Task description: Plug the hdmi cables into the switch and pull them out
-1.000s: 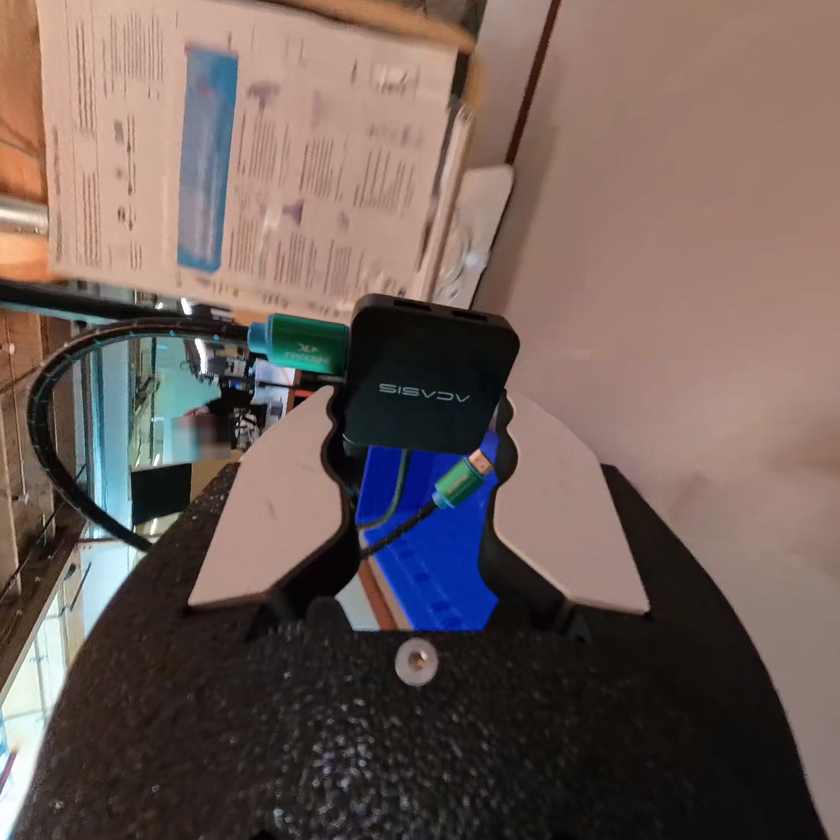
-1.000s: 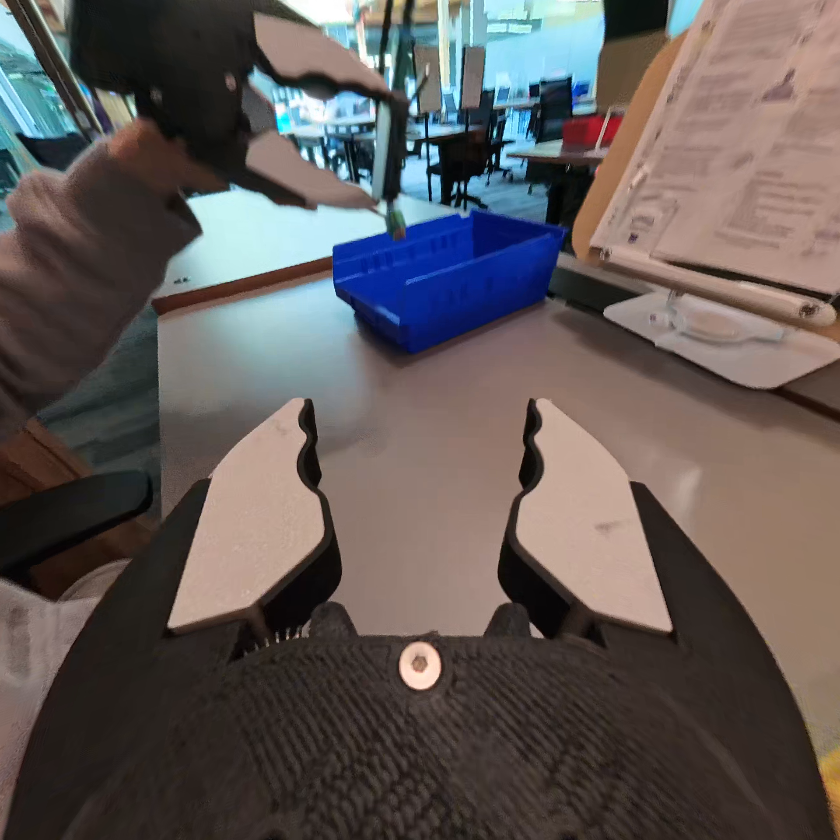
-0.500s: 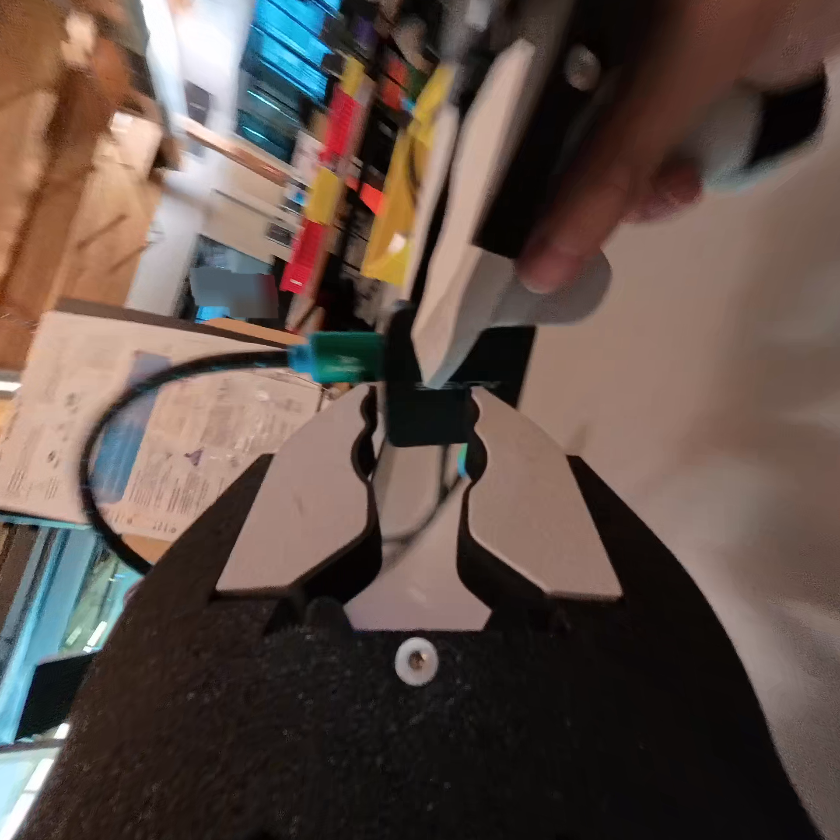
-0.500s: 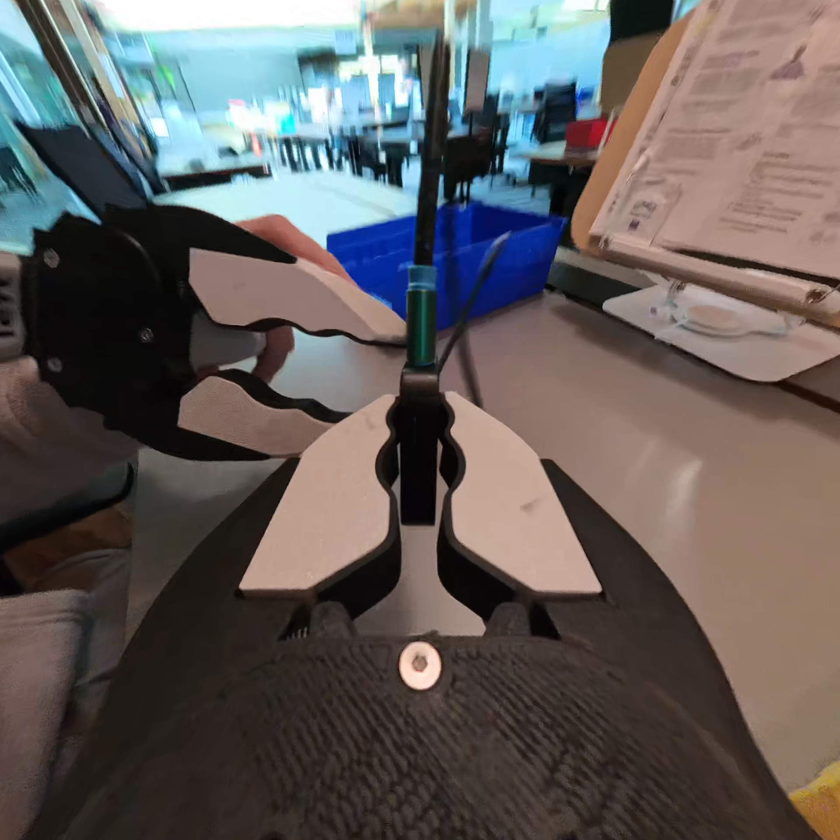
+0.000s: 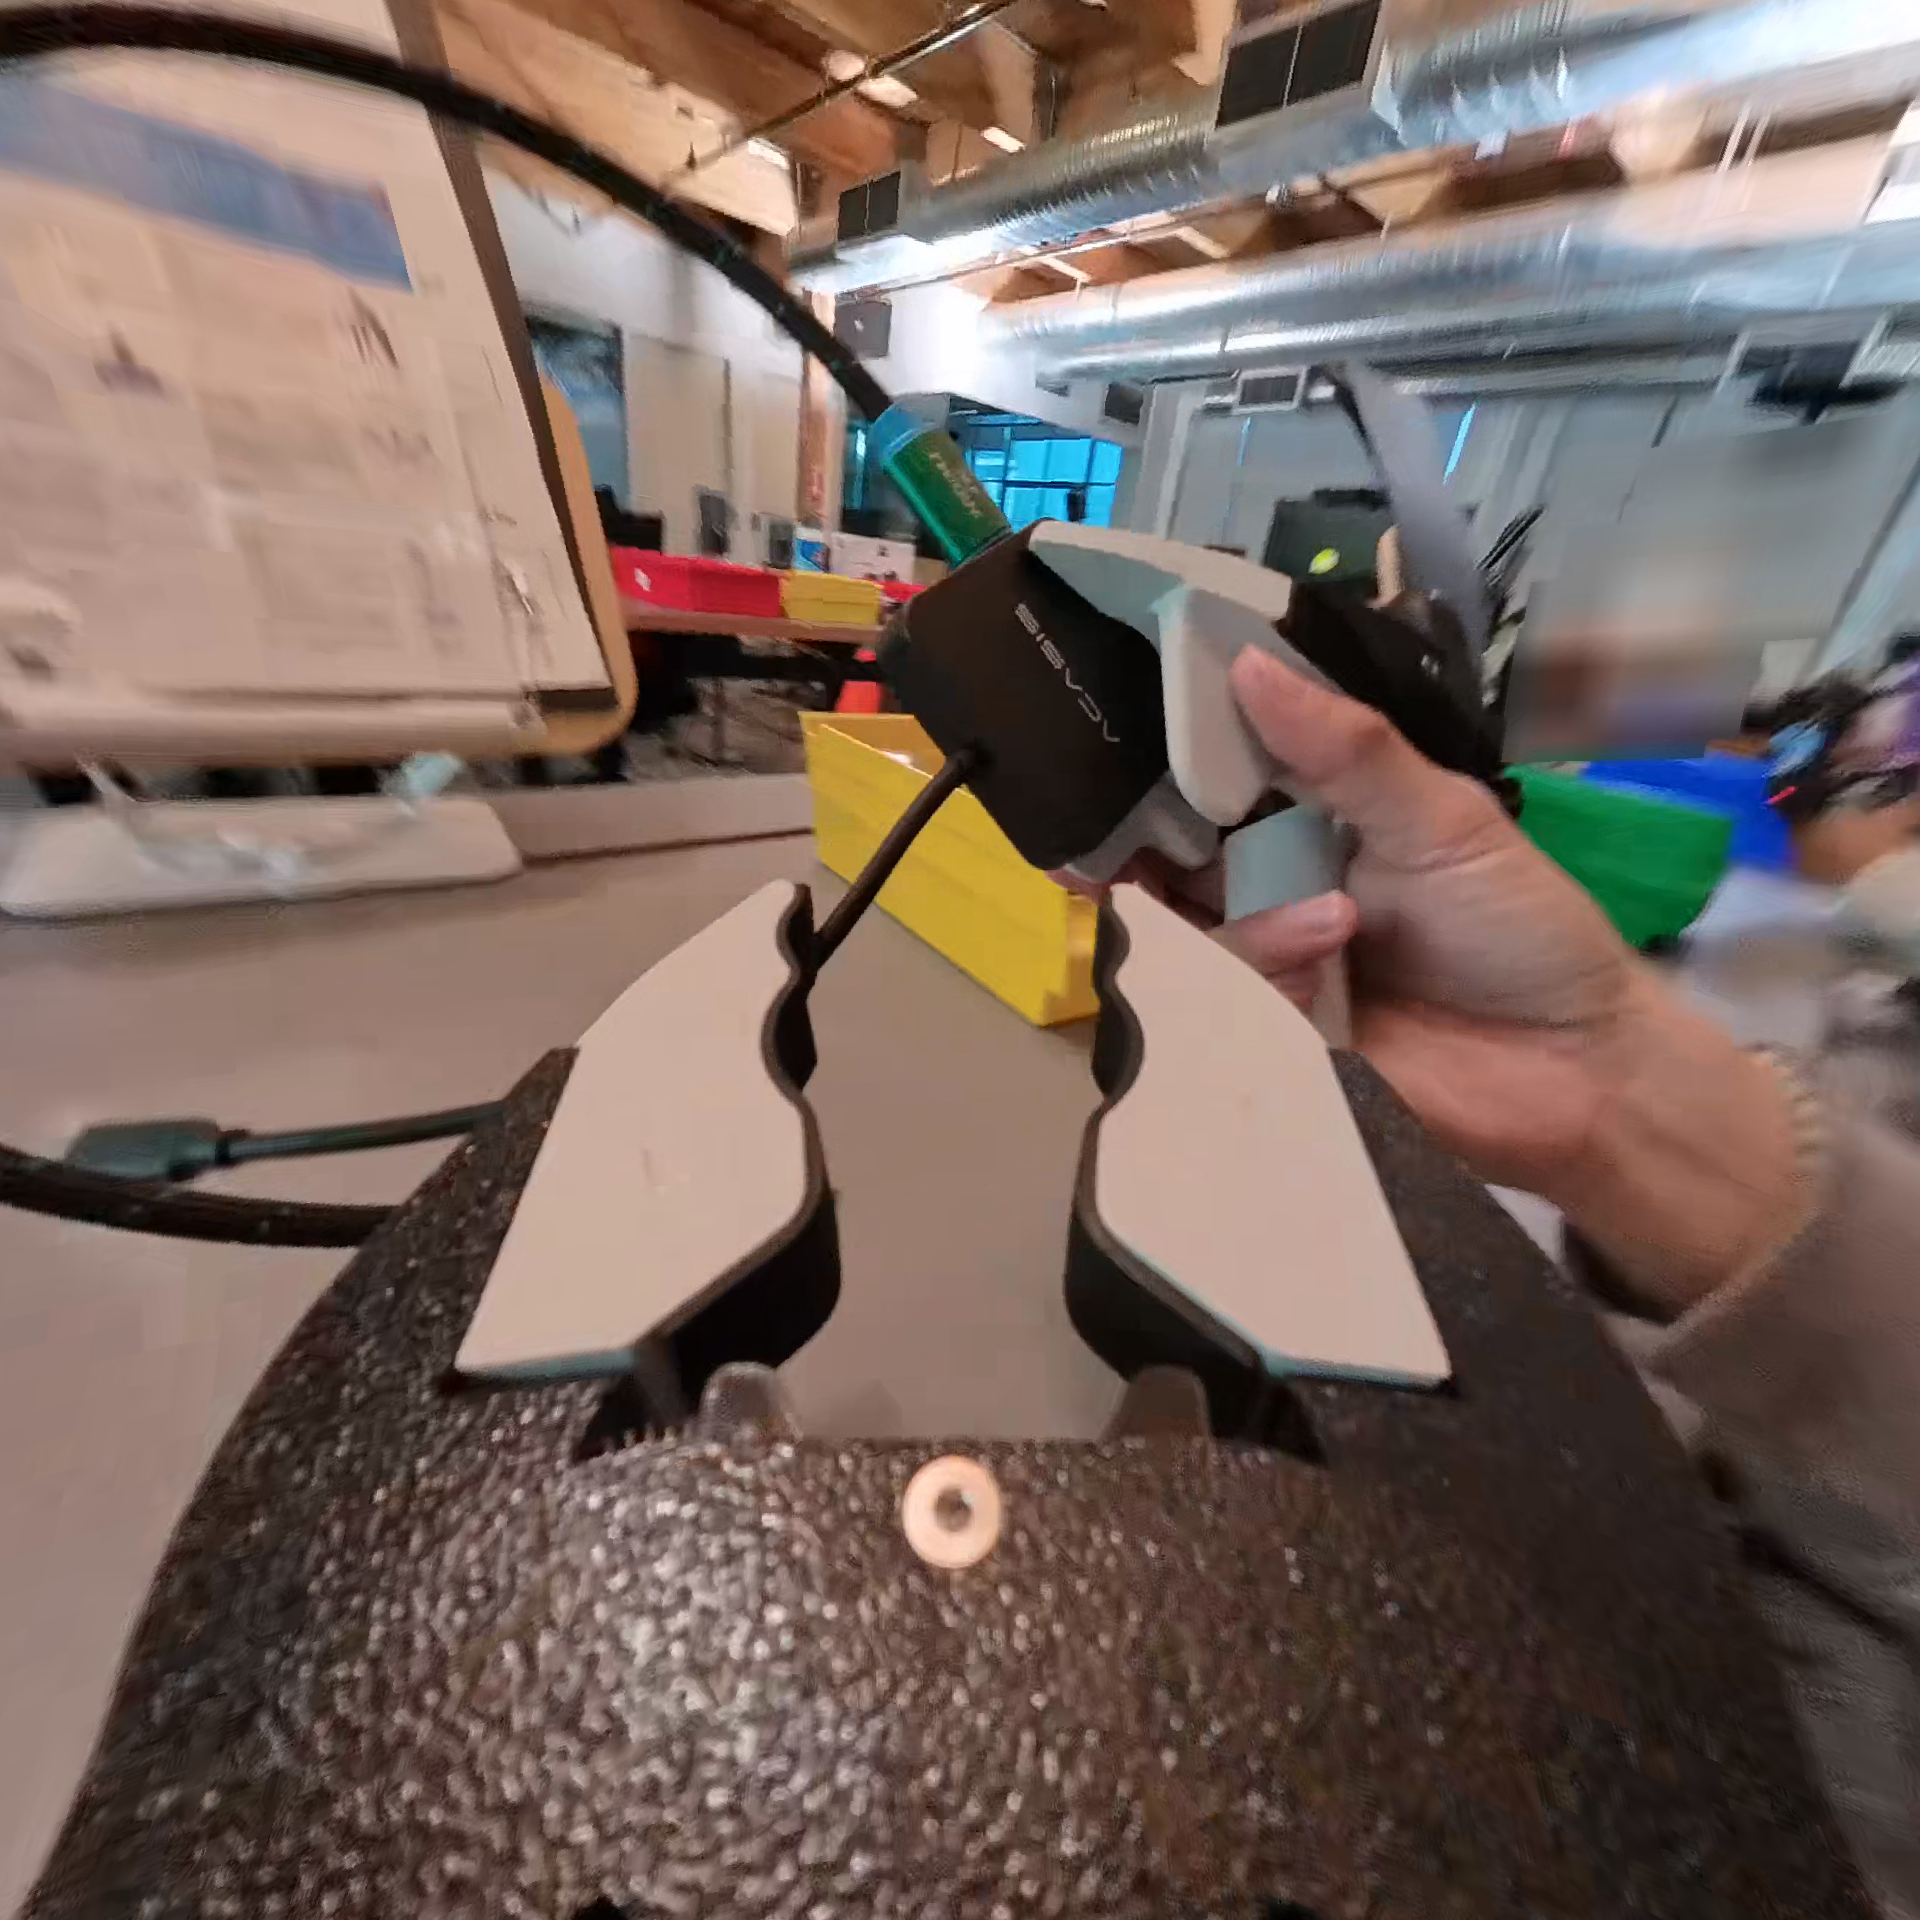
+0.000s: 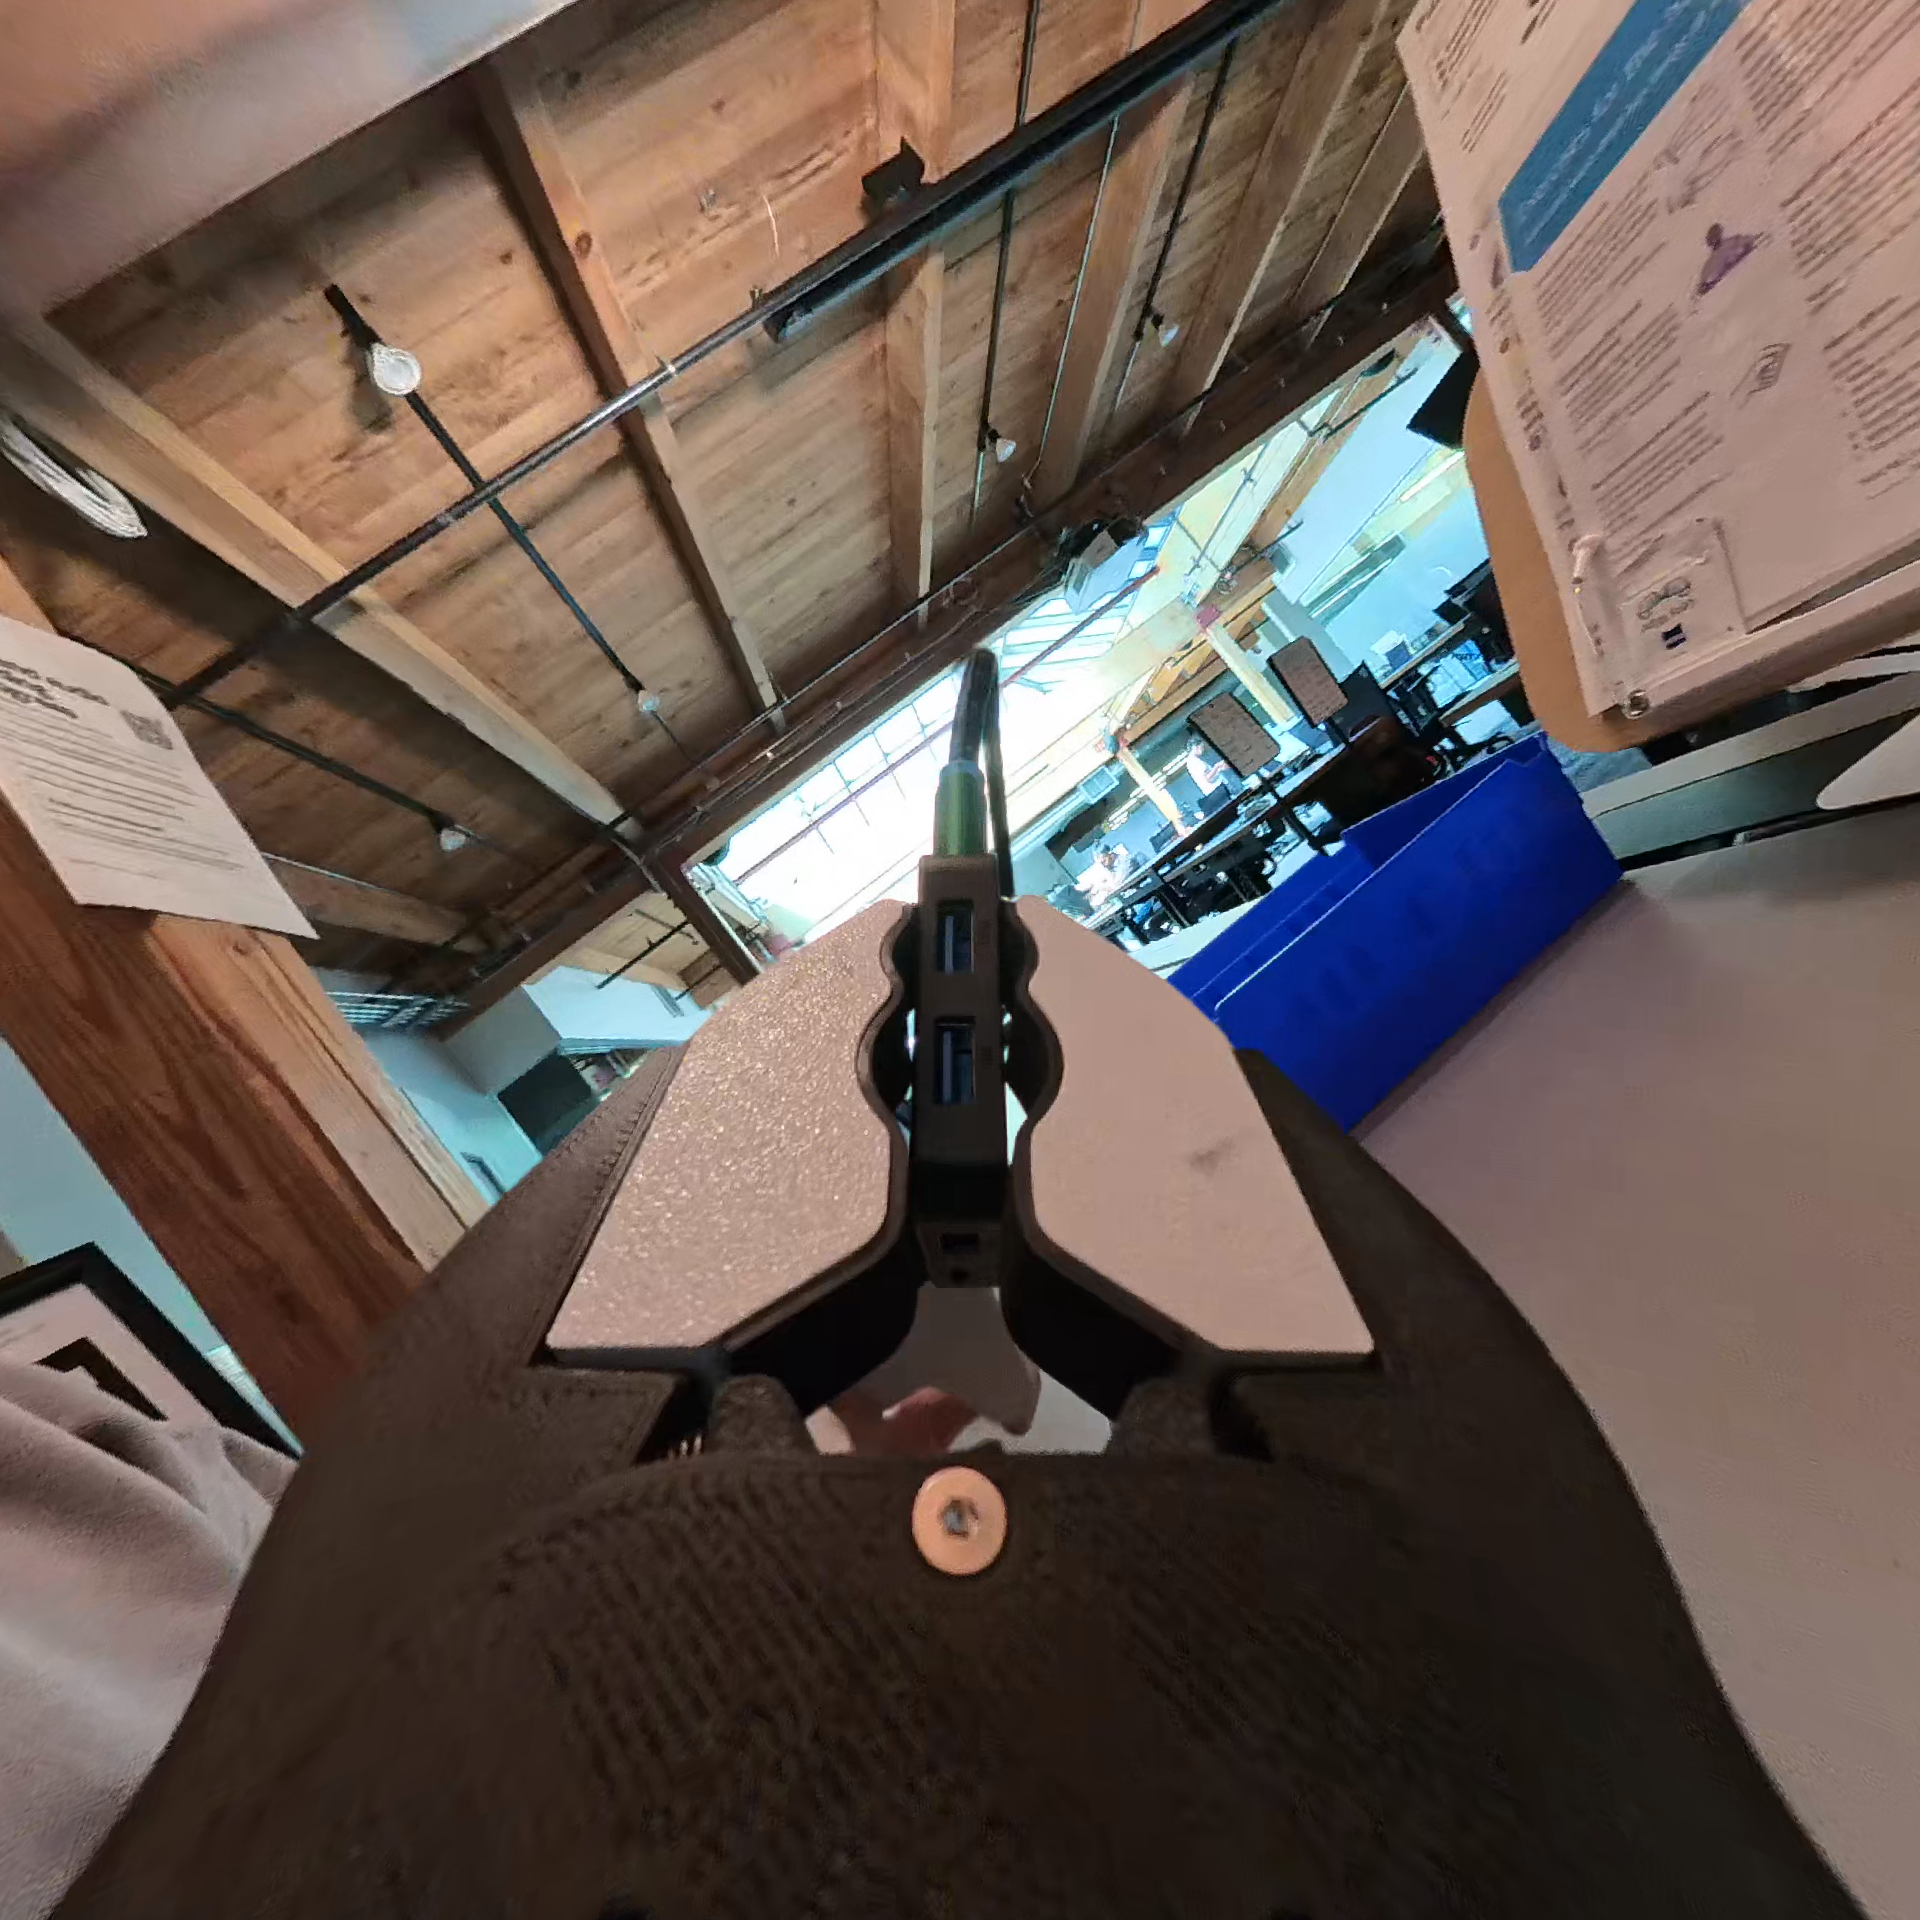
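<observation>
The switch [image 5: 1029, 717] is a flat black box. My right gripper [image 6: 958, 914] is shut on it and holds it edge-on in the air, tilted up, with its blue ports facing the camera. A green HDMI plug [image 5: 935, 488] on a thick black cable sits in the switch's top edge; it also shows in the right wrist view [image 6: 951, 821]. My left gripper [image 5: 945, 935] is open and empty just below the switch. A thin black lead [image 5: 894, 862] runs from the switch down past my left finger. The right gripper's fingers [image 5: 1195, 644] show clamped on the switch.
A second plug on a cable [image 5: 145, 1148] lies on the grey table [image 5: 312, 987] at left. A yellow bin [image 5: 935, 894] stands behind the switch, a document stand [image 5: 260, 416] at far left, and a blue bin [image 6: 1403, 935] at the table's far side. A person's hand [image 5: 1455, 935] holds the right gripper.
The switch passed from my left gripper to my right. The right gripper closed on it and tilted upward. The left gripper opened and dropped back below it.
</observation>
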The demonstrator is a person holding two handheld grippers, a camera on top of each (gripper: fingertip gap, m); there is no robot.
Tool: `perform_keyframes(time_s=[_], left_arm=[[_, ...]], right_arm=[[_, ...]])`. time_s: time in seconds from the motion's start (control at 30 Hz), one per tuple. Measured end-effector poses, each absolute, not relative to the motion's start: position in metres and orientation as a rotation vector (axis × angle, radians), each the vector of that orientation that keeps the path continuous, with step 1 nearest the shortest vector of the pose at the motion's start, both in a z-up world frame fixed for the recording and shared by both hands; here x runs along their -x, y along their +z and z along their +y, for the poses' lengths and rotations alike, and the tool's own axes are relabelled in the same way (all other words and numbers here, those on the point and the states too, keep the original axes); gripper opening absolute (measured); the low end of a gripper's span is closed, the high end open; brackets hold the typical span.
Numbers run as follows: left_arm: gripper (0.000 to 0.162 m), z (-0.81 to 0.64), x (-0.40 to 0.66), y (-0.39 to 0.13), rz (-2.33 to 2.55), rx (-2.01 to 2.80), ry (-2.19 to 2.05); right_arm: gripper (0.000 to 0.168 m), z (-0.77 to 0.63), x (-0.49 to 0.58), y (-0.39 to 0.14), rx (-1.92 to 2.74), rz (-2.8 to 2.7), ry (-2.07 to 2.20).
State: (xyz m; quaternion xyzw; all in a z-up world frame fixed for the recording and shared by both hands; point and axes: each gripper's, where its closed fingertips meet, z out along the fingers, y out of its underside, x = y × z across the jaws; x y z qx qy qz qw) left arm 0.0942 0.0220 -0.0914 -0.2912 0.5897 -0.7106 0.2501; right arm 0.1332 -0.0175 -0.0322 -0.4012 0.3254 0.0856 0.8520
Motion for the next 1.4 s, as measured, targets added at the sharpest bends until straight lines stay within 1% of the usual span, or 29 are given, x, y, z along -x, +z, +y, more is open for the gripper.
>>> perform_keyframes(time_s=[0.03,0.1,0.2,0.27,0.33,0.4,0.47,0.57,0.6,0.73,0.83,0.87,0.93,1.07,1.13,1.17,1.2,1.27,1.3,1.4], left_arm=[[0.046,0.023,-0.094,-0.093,1.614,0.861,-1.993],[0.048,0.029,-0.096,-0.094,1.592,0.963,-2.021],[0.049,0.037,-0.088,-0.092,1.534,0.947,-1.976],[0.037,0.025,-0.074,-0.092,1.559,0.912,-2.101],[0.041,0.006,-0.069,-0.099,1.649,0.991,-2.328],[0.049,-0.003,-0.078,-0.100,1.665,1.057,-2.517],[0.049,-0.006,-0.087,-0.093,1.627,1.053,-2.699],[0.023,-0.005,-0.092,-0.080,1.591,0.911,-2.865],[0.015,-0.006,-0.092,-0.080,1.624,0.875,-2.841],[0.013,-0.008,-0.091,-0.082,1.706,0.772,-2.775],[0.013,-0.006,-0.089,-0.086,1.925,0.700,-2.706],[0.013,-0.004,-0.089,-0.088,2.021,0.687,-2.666],[0.013,0.003,-0.090,-0.092,2.222,0.661,-2.577],[0.013,0.022,-0.085,-0.112,2.718,0.530,-2.227],[0.013,0.029,-0.083,-0.123,2.891,0.422,-2.047],[0.013,0.030,-0.082,-0.125,2.941,0.378,-1.996],[0.013,0.031,-0.082,-0.125,2.972,0.342,-1.964],[0.013,0.031,-0.081,-0.125,3.038,0.277,-1.889],[0.013,0.032,-0.081,-0.127,3.084,0.247,-1.830],[0.013,0.037,-0.080,-0.129,3.165,0.180,-1.736]], right_arm=[[0.014,-0.018,-0.134,-0.032,0.845,0.690,0.166],[0.014,-0.017,-0.134,-0.032,0.859,0.676,0.133],[0.014,-0.024,-0.138,-0.032,0.850,0.683,0.104],[0.014,-0.026,-0.139,-0.032,0.844,0.685,0.114],[0.014,-0.018,-0.135,-0.032,0.863,0.660,0.163],[0.014,-0.007,-0.129,-0.033,0.884,0.635,0.206],[0.014,0.003,-0.123,-0.034,0.910,0.608,0.233],[0.014,0.003,-0.123,-0.032,0.918,0.591,0.224],[0.014,0.001,-0.124,-0.034,0.933,0.583,0.215],[0.013,-0.003,-0.117,-0.036,1.012,0.496,0.260],[0.014,-0.006,-0.112,-0.044,1.133,0.447,0.230],[0.019,-0.009,-0.112,-0.048,1.188,0.446,0.189],[0.042,-0.017,-0.116,-0.057,1.301,0.464,0.086],[0.053,-0.020,-0.107,-0.079,1.526,0.449,0.062],[0.049,-0.013,-0.102,-0.092,1.609,0.448,0.101],[0.049,-0.008,-0.099,-0.099,1.646,0.438,0.118],[0.046,-0.003,-0.096,-0.107,1.681,0.431,0.142],[0.031,0.006,-0.089,-0.119,1.742,0.383,0.187],[0.017,0.011,-0.082,-0.119,1.745,0.314,0.212],[0.017,0.016,-0.081,-0.120,1.770,0.262,0.157]])
